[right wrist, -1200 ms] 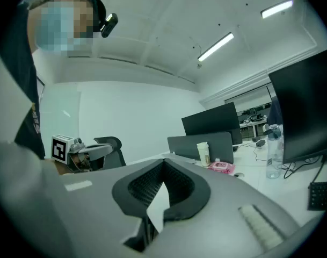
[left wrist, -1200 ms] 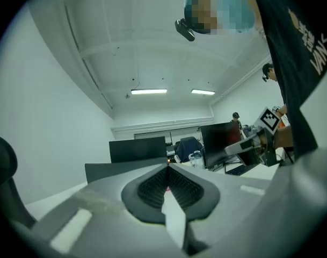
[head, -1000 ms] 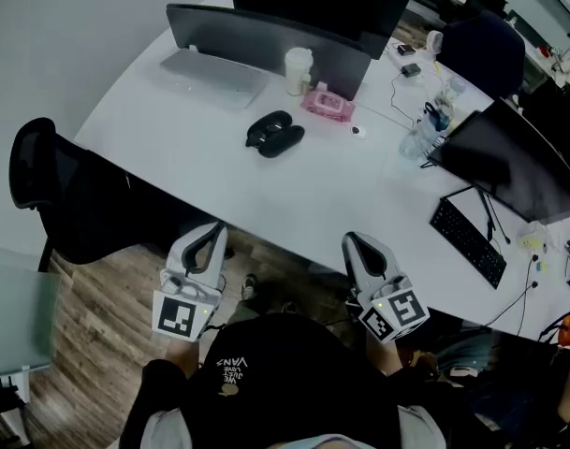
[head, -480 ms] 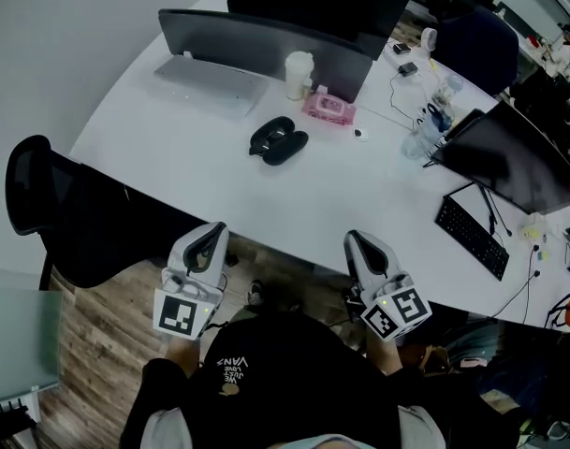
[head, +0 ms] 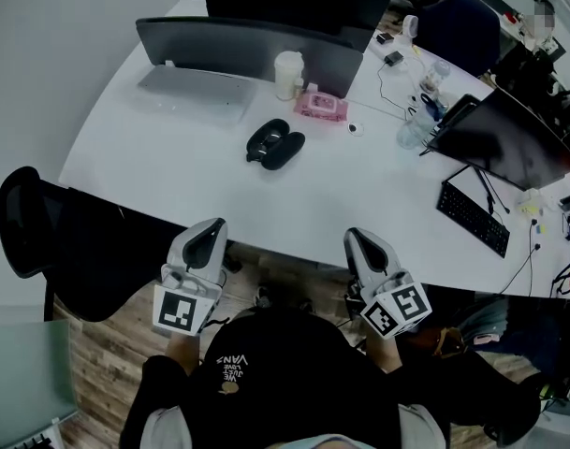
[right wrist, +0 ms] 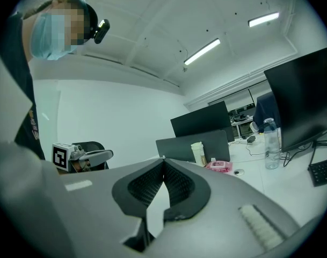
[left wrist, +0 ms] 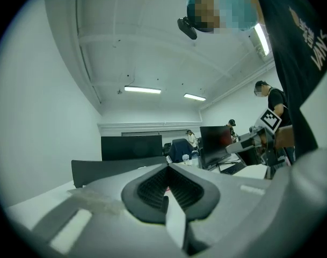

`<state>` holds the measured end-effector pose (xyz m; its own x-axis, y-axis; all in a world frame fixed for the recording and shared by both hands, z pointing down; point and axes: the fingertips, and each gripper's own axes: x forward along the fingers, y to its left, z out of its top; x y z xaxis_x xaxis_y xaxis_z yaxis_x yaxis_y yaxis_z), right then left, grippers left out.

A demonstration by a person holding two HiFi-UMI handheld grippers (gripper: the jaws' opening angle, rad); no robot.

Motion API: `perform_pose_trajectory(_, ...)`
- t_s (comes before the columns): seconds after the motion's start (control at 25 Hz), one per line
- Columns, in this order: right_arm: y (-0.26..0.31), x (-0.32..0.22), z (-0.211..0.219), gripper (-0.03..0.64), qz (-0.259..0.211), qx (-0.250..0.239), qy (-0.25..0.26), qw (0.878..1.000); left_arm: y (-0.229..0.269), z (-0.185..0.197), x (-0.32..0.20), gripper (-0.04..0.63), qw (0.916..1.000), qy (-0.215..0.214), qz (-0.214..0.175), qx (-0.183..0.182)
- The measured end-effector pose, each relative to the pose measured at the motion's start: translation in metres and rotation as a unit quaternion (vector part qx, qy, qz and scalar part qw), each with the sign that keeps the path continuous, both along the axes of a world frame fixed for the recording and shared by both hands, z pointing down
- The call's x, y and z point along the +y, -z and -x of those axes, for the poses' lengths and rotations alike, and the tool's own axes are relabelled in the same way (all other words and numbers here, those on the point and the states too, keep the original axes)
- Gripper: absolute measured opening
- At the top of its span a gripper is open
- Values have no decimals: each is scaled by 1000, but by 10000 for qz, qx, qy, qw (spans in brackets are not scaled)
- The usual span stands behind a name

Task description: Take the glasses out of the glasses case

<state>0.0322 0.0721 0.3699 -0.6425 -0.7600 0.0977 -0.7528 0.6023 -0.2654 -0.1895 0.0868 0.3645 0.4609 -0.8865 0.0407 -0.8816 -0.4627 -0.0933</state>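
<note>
The left gripper [head: 208, 235] and right gripper [head: 358, 242] are being held with jaws pressed together, nothing caught between them, just off the table's [head: 172, 171] near edge. The case [head: 274, 144] is lying mid-table, well apart from both, near a pink pack [head: 321, 107].

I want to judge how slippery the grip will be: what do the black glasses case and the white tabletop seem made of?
The glasses case looks like a hard black shell, perhaps plastic or leatherette: rounded lobes with a faint sheen, too small to tell which. The table looks like smooth matte white laminate: even colour, no grain, only soft shading.
</note>
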Motion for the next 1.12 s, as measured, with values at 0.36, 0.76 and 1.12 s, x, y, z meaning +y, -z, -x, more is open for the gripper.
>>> perform_pose_trajectory(0.36,-4,5,17,2,27,2,-291,9996,-5,21,-11,1,9997,-225,13,59)
perform_pose_trajectory(0.76,-6,-2,14,2,40,28,-372,9993,-20,26,-28,1,9997,-215,122,92)
perform_pose_trajectory(1.12,-8,-27,11,2,33,-29,-237,9997,-23,21,-52,2,9999,-110,95,28)
